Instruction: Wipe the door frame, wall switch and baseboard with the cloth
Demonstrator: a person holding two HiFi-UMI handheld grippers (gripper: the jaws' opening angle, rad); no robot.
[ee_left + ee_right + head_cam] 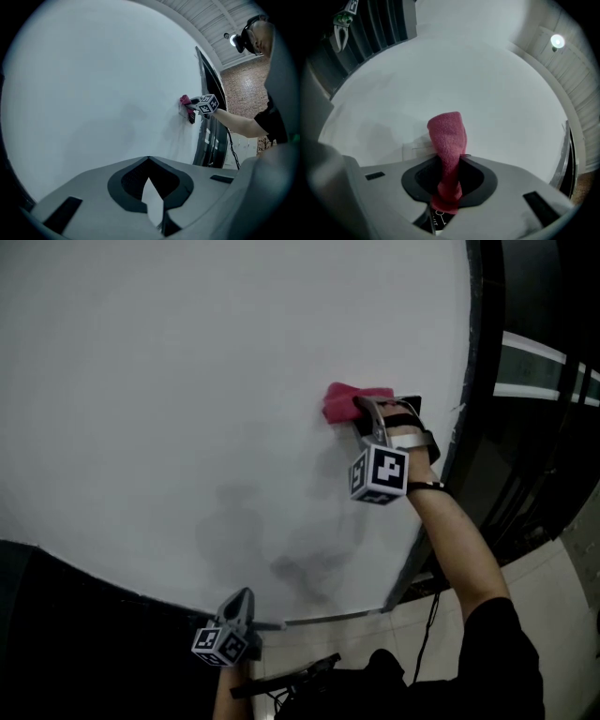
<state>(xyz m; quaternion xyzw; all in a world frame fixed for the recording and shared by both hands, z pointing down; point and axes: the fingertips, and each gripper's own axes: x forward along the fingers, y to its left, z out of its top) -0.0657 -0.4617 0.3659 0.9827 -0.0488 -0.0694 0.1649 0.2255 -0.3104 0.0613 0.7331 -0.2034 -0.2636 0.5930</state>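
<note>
Nearest the head camera, the left claw is held low by the wall, clenched on nothing and idle. Farther up and to the right, the pink cloth is gripped in the right claw and pressed against the wall, over what is judged to be the wall switch, just left of the dark door frame. The switch step seems to be in hand. Whether the frame has been wiped cannot be told, and the baseboard is judged to be left.
</note>
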